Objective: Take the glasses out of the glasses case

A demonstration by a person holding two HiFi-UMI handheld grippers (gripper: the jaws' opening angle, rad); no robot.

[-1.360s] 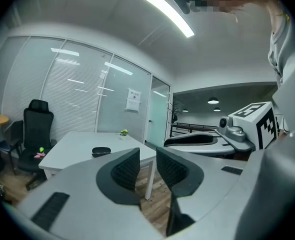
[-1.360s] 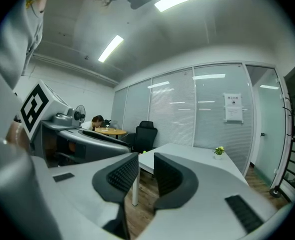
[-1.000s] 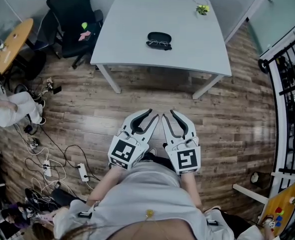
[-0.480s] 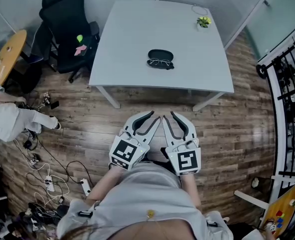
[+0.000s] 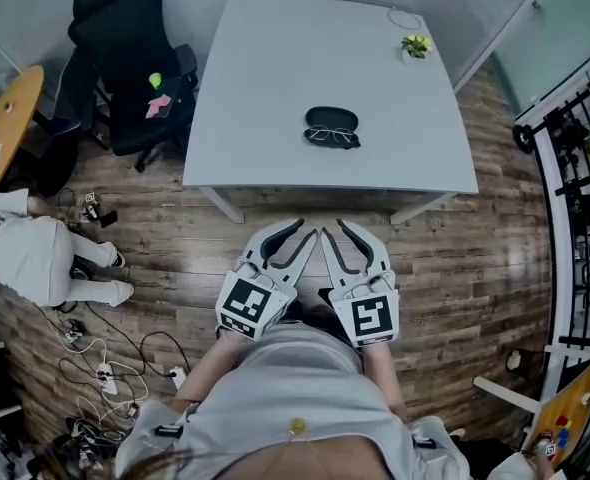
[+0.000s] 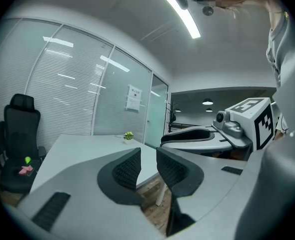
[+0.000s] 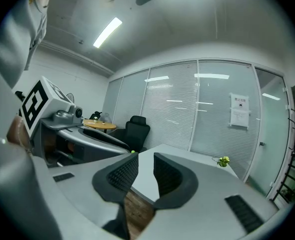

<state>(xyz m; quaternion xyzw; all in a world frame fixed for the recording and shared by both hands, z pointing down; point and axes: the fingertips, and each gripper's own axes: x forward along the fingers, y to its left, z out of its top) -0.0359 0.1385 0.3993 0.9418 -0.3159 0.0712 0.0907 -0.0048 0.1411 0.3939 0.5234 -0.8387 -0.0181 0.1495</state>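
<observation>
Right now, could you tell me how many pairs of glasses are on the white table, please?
1: the glasses lie beside the glasses case, on its near side. Another inside the case would be hidden.

A grey shirt (image 5: 285, 393) is worn; white left gripper (image 5: 306, 231) and right gripper (image 5: 333, 230) bear black jaws, marker cubes (image 5: 247, 306).

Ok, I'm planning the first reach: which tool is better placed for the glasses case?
Right, marginally: the right tool lines up with the glasses case; the left tool sits slightly aside. Both open, short of the table.
</observation>
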